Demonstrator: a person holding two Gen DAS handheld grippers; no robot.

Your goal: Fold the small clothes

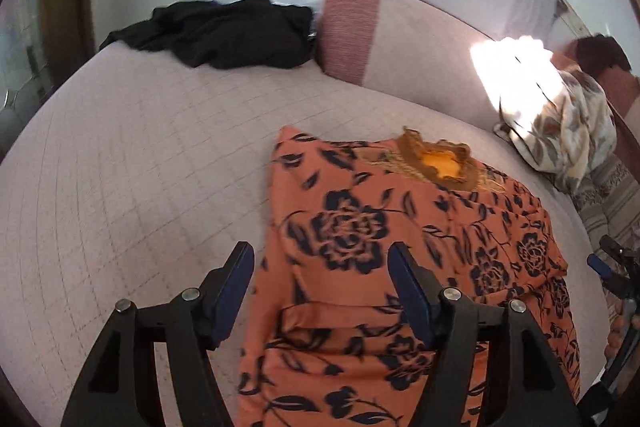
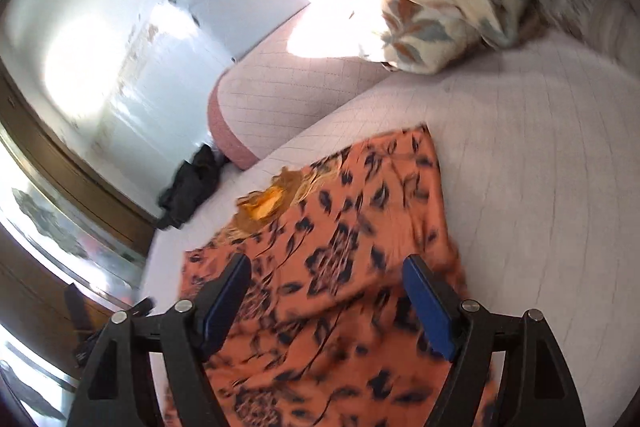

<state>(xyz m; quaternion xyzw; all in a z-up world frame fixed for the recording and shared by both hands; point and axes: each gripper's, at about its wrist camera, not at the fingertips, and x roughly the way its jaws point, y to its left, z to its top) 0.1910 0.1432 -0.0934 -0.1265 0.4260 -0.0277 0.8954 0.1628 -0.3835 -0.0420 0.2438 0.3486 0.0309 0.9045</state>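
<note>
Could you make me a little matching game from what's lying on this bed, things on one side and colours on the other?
Things:
1. garment under both open grippers
2. crumpled clothes near the far edge
3. bundle in the sunlight
4. bolster end

Colours:
A. black
B. cream with leaf print
C. orange with dark flowers
D. dusty pink

Pairs: 1-C, 2-A, 3-B, 4-D

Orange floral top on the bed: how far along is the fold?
Done: the orange top lies flat on the bed, sides apparently folded in. In hand: nothing; left gripper and right gripper are open above it. Left: further folds; the black garment is unfolded.
</note>
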